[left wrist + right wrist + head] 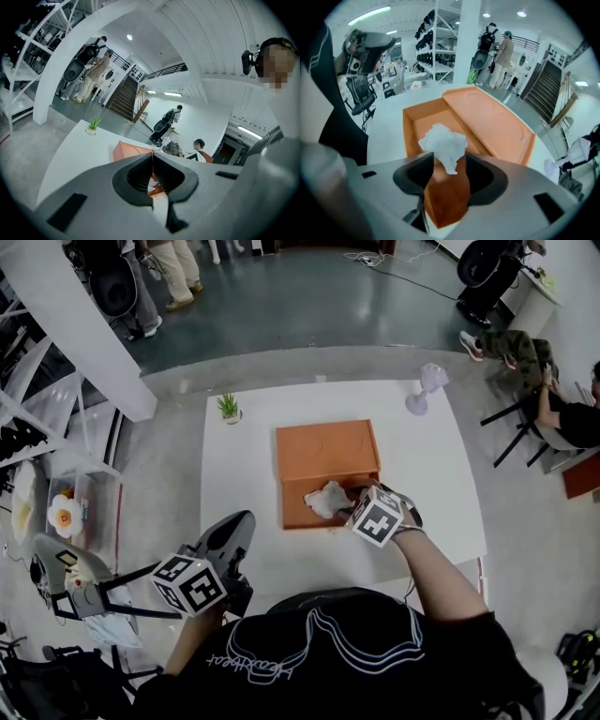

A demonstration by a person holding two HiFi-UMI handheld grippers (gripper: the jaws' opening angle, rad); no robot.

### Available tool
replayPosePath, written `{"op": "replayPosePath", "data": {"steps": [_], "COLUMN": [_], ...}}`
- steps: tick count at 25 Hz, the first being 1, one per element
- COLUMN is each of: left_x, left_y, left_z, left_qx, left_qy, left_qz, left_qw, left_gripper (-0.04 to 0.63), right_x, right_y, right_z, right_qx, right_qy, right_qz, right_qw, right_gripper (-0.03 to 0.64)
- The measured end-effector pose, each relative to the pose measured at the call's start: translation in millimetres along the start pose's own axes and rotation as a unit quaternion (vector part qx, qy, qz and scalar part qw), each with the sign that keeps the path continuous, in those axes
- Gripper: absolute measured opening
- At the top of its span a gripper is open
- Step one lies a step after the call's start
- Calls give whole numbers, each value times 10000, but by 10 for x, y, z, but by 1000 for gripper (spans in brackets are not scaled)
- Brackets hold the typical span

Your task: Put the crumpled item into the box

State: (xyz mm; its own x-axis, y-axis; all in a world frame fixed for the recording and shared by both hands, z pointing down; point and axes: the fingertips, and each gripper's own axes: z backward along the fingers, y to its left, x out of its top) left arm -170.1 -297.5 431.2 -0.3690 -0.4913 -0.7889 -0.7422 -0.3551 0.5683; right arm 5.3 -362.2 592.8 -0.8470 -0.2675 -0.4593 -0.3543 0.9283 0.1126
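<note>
The crumpled white paper [326, 498] lies in the open tray of the orange box [292, 517], against its near right side. The box's flat lid [323, 448] is folded back beyond it. My right gripper [354, 510] hovers over that tray corner. In the right gripper view its jaws stand apart and the paper [443, 143] sits loose just beyond the tips, a tail of it dipping between them; the right gripper [449, 165] is open. My left gripper [232, 532] hangs off the table's near left edge, its tips meeting, the left gripper [152, 161] shut and empty.
The white table [242, 482] also holds a small potted plant [228, 409] at its far left corner and a pale purple stand [425, 390] at the far right. A person sits on a chair [561, 416] to the right. Shelving stands at left.
</note>
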Motion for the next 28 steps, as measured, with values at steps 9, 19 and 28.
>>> {"op": "replayPosePath", "data": {"steps": [9,19,28], "left_x": [-209,-374,-355], "left_y": [-234,-810,-1203], "left_z": [-61,70,281], "left_qx": [-517,-1312,-1698], "left_qy": [248,379,386], "left_qz": [-17,-220,-482], "left_qw": [9984,9904,9835], "left_gripper": [6,6,6], "right_x": [394,533,599], "right_y": [345,926,1185], "right_z": [768,1767,2227], "right_qx": [209,239,355], "right_qy": [-2408,-4152,-4837], "right_qz": [-1641,-2122,-2312], "right_qw": [9564,8843,8434], "right_gripper": [3,3,3]}}
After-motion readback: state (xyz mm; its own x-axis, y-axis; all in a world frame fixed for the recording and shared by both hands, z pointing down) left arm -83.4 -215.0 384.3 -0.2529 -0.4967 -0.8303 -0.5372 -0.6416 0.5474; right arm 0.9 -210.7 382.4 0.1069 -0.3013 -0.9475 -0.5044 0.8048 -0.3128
